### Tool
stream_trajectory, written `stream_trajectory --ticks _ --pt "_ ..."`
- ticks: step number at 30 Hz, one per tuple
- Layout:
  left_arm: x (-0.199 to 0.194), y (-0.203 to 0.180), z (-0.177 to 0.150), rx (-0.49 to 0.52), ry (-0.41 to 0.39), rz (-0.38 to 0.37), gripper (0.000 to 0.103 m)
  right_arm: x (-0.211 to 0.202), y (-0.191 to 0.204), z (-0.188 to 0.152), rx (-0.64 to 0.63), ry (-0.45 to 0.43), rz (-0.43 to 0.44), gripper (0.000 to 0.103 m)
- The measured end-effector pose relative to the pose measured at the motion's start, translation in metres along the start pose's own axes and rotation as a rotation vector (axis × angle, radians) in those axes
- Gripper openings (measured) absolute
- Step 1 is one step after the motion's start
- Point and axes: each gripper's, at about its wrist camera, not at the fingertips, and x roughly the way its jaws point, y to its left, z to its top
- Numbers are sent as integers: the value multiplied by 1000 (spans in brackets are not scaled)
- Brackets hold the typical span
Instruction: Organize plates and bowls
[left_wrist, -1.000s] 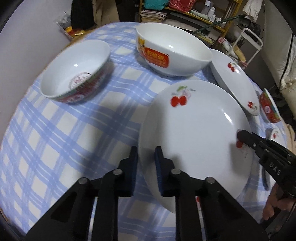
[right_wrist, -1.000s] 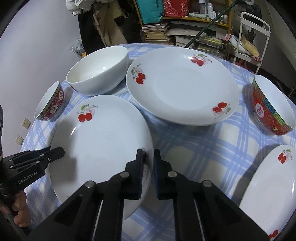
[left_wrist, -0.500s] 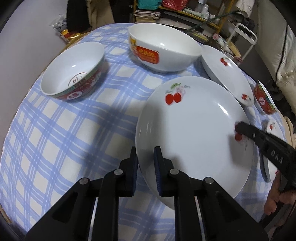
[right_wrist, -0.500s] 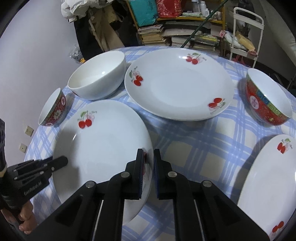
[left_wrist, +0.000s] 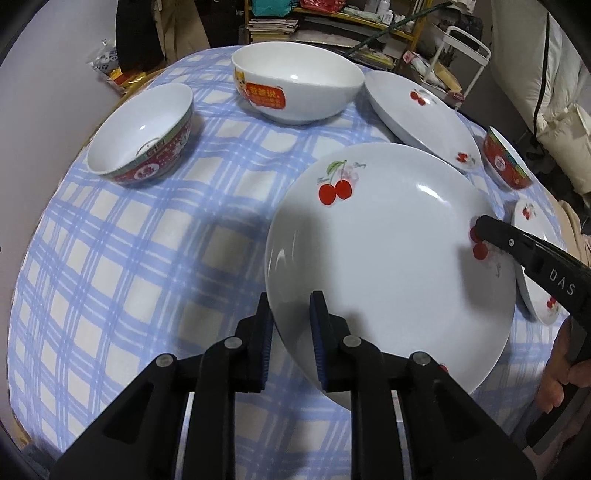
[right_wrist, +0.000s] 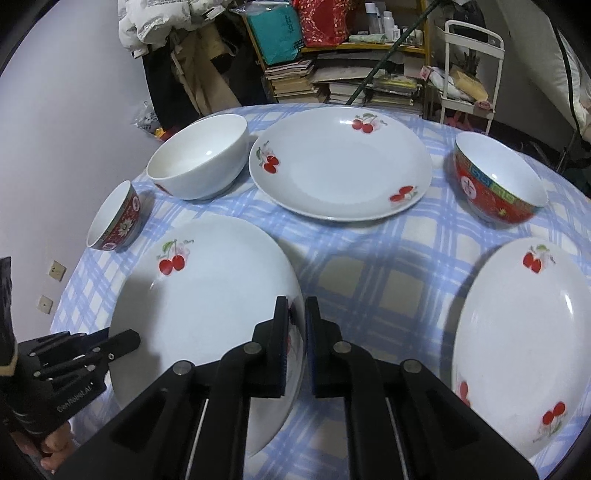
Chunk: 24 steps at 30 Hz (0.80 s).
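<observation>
Now, held plate: the cherry plate (left_wrist: 391, 251) hangs above the checked tablecloth (left_wrist: 122, 258), nearer than the far cherry plate (right_wrist: 341, 164).
Left gripper (left_wrist: 290, 332): fingers narrowed onto its near rim.
Right gripper (right_wrist: 296, 341): fingers pinching the opposite rim, likely keeping it steady.
Change: plate higher than a second ago, and tilted.
</observation>
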Motion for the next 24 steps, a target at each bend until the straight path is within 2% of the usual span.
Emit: stream_trajectory --ticks 10,14,24 --pt "-13 -6 -16 13 10 19 20 -20 2 -20 8 9 -2 10" --pt "-17 -12 -23 32 5 40 20 -24 4 -26 6 12 -29 10" --pt "-10 -23 -36 73 60 83 20 -18 1 -43 18 79 -70 10"
